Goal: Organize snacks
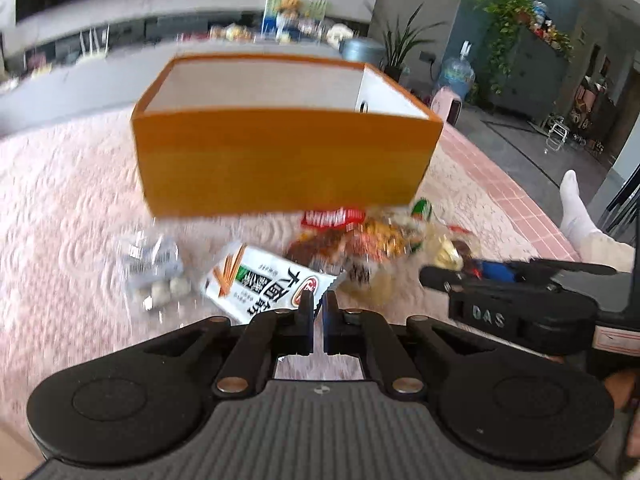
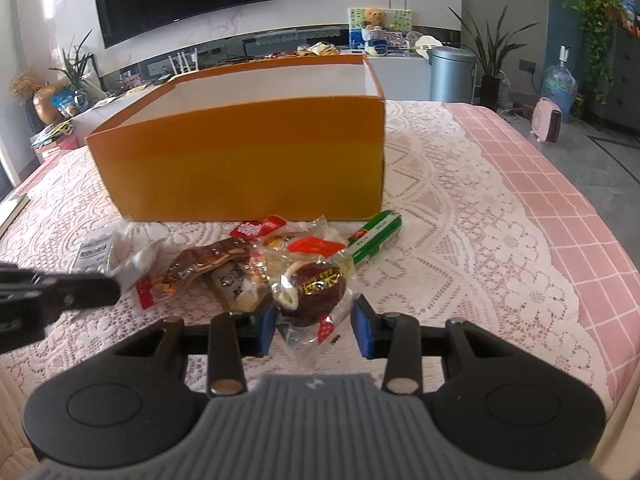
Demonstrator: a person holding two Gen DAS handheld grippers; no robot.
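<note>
One orange box [image 2: 240, 160] stands open-topped on the lace cloth [image 2: 460, 208] that covers the table, and nothing shows inside it from these low views. In front of its near wall lies a loose heap of wrapped snacks.

In the right wrist view about six packets can be counted: one clear bag with a white label [image 2: 96, 252] at the left, one red packet [image 2: 258, 227] just in front of the box, one brown flat packet [image 2: 208, 260], one pale packet [image 2: 236, 286] under it, one green and white stick pack [image 2: 376, 236] lying tilted at the box's corner, and one clear-wrapped dark round cake [image 2: 316, 292] nearest the camera.

The right gripper [image 2: 314, 326] has its jaws partly apart with that cake wrapper between the blue pads [image 2: 366, 330]; whether they press on it cannot be told.

The left gripper [image 1: 316, 310] has its jaws clenched on the corner of one white biscuit-stick packet [image 1: 264, 284]. This view is blurred. To the left of that packet lies the clear bag, holding small white balls [image 1: 162, 290].

At the far right one white sock [image 1: 576, 212] of a person shows.
</note>
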